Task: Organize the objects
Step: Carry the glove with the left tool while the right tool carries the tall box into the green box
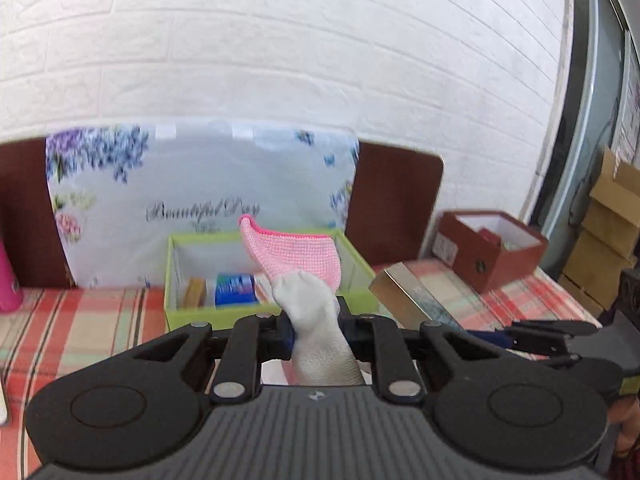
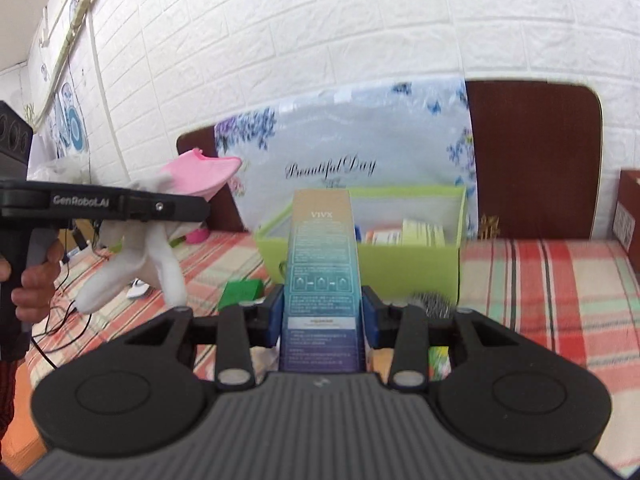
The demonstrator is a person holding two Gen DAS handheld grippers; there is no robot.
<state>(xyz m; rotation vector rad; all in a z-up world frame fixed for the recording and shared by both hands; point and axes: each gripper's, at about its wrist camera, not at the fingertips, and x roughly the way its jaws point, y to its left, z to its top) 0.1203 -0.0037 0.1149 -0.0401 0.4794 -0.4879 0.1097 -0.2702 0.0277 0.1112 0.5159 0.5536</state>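
Gripping, left gripper (image 1: 314, 330): jaws were closed on a white-and-pink knitted glove (image 1: 304, 276), lifted so the cuff cleared the rim.
Right gripper (image 2: 322, 314): jaws were clamped on a tall teal-and-tan cardboard carton (image 2: 322, 264), upright, likely for tidy insertion.
Destination: open lime-green storage box (image 2: 408, 268) on the plaid tablecloth (image 2: 540, 280), just ahead of both.

A plaid-covered table (image 2: 560, 280) carries a green box (image 2: 400, 268) and a brown box (image 1: 492, 256).

A pink bottle (image 1: 8, 280) is cut off at the left wrist view's edge.
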